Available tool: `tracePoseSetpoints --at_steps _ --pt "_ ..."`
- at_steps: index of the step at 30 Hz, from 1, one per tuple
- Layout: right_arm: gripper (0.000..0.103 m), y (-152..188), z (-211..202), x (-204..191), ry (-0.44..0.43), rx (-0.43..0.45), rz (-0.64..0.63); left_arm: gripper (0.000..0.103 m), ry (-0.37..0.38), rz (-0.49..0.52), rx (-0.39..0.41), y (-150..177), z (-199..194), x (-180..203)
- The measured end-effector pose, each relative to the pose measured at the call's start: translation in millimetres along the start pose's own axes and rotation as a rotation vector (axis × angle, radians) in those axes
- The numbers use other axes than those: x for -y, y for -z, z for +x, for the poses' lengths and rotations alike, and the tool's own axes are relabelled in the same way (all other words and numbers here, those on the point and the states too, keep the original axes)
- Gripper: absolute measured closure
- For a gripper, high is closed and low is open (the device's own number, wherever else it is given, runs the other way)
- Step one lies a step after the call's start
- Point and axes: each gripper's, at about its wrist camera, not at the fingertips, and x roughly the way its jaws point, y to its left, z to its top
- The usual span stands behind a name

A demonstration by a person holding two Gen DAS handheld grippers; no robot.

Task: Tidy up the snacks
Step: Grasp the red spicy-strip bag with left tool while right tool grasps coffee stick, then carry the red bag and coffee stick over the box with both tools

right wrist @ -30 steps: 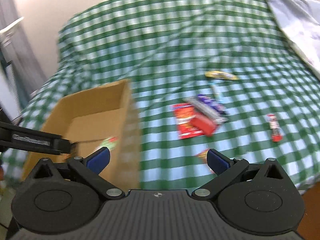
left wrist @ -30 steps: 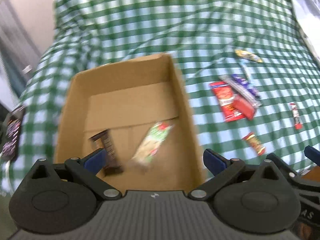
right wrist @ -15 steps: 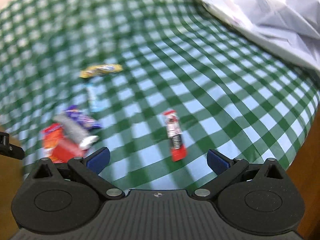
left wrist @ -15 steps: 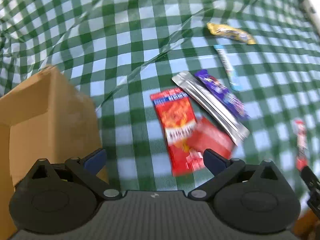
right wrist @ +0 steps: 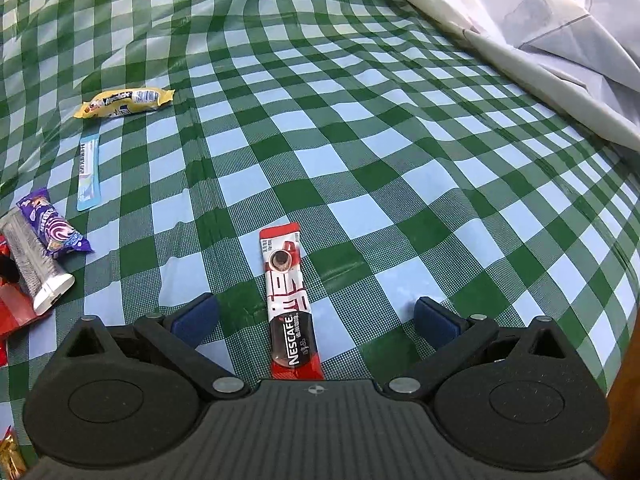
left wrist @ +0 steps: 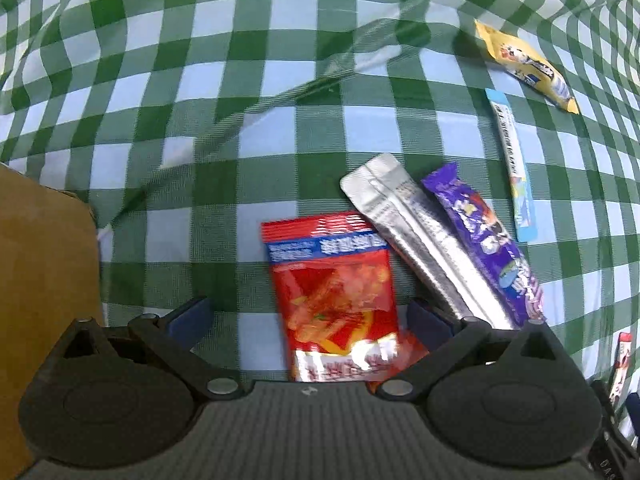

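Observation:
My left gripper [left wrist: 308, 316] is open and empty, its jaws on either side of a red snack packet [left wrist: 336, 292] lying on the checked cloth. A silver pouch [left wrist: 420, 240] and a purple bar [left wrist: 488, 244] lie right of the packet. The cardboard box [left wrist: 44, 280] stands at the left edge. My right gripper [right wrist: 316, 320] is open and empty, straddling a red Nescafe stick [right wrist: 290, 300] flat on the cloth.
A yellow bar [right wrist: 124, 102] and a light blue stick [right wrist: 89, 172] lie farther back; both also show in the left wrist view, the bar [left wrist: 524, 64] and the stick [left wrist: 514, 168]. A crumpled white sheet [right wrist: 540, 32] covers the far right. The table edge [right wrist: 624, 400] is close at right.
Both grippers left the box and moved right and down to the loose snacks. The left one now frames the red packet, the right one the Nescafe stick. Both stay open.

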Motion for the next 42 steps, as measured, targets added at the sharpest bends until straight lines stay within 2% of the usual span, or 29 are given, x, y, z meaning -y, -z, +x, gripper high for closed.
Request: tracePoseSetpoints --at_steps 6,7,8,9,10,11,12,13,14,17,21,30,36,42 --pt "0.001 -3 -1 -1 0.009 -0.012 -0.005 0.0 -0.01 -0.044 -0.026 -3 4 -18" --pt "0.002 -5 -3 2 0.01 -0.016 -0.007 0.006 -0.015 -0.055 -0.028 -4 4 -19" --pt "0.009 -6 -5 2 0.009 -0.017 -0.006 0.012 -0.012 -0.057 -0.021 -4 1 -21" --pt "0.016 -6 -8 2 0.006 -0.007 -0.009 0.034 -0.006 -0.045 0.0 -3 -5 -19" --pt "0.034 -5 -11 2 0.001 0.008 -0.017 0.049 -0.012 -0.026 0.017 -2 -12 -15" --pt "0.055 -5 -14 1 -0.008 0.017 -0.032 0.051 -0.017 -0.01 0.022 -2 -17 -14" --pt "0.065 -5 -16 0 -0.007 0.022 -0.043 0.052 -0.019 -0.006 0.023 -1 -19 -13" --pt "0.085 -5 -18 -1 -0.003 0.024 -0.051 0.052 -0.017 -0.003 0.029 0 -22 -14" --pt "0.096 -6 -18 -1 -0.005 0.02 -0.053 0.052 -0.017 0.001 0.038 2 -26 -15" --pt "0.097 -11 -23 2 -0.019 0.01 -0.037 0.052 -0.003 0.001 0.064 11 -46 -16" --pt "0.097 -19 -49 6 -0.034 0.06 -0.018 0.052 0.04 -0.005 0.121 25 -86 -21" --pt "0.097 -27 -142 -13 -0.148 0.18 -0.035 0.053 0.133 -0.007 0.282 86 -197 -51" --pt "0.097 2 -221 -47 -0.301 0.187 -0.12 0.053 0.115 -0.006 0.366 147 -254 -92" --pt "0.097 48 -288 -95 -0.469 0.126 -0.212 0.053 0.1 -0.073 0.385 221 -291 -159"
